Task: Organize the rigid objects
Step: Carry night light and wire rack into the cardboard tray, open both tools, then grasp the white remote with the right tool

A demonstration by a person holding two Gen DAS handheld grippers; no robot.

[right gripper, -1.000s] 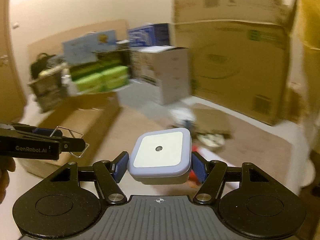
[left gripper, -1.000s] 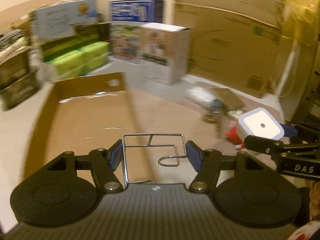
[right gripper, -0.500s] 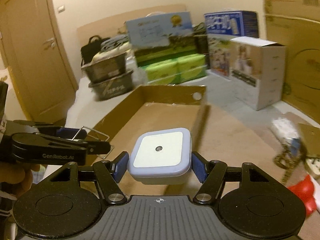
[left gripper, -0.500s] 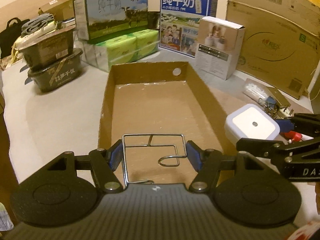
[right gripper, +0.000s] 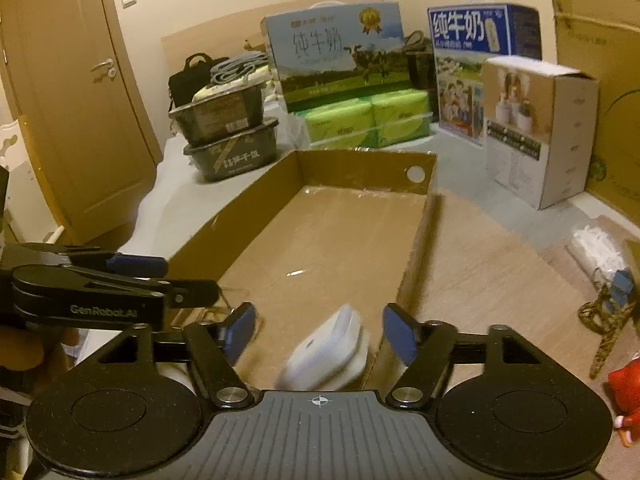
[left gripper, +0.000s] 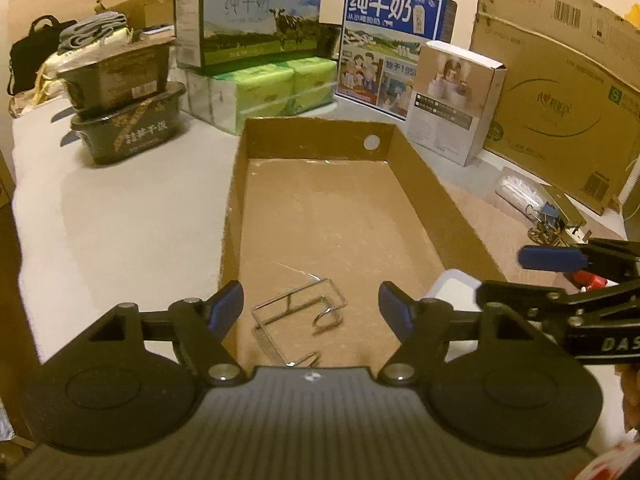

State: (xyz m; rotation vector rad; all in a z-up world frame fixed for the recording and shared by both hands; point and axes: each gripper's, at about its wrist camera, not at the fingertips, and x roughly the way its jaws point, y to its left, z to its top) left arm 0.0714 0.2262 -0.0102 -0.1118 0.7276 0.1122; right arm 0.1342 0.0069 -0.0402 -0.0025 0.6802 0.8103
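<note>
Dropped from opening left gripper (left gripper: 311,300), wire rack (left gripper: 298,320) near cardboard tray's (left gripper: 440,216) near edge, white night light (right gripper: 328,354) tumbling below right gripper (right gripper: 319,326), fingers parting, nothing clamped

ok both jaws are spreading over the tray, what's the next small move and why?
Probably lift both grippers straight up and back out of the tray. The wire rack lies on the tray floor, clear of the left gripper, whose jaws are opening. The white night light is tilted, blurred, apparently dropping free below the right gripper, also opening. Neither pad touches anything, so only retreat seems left.
</note>
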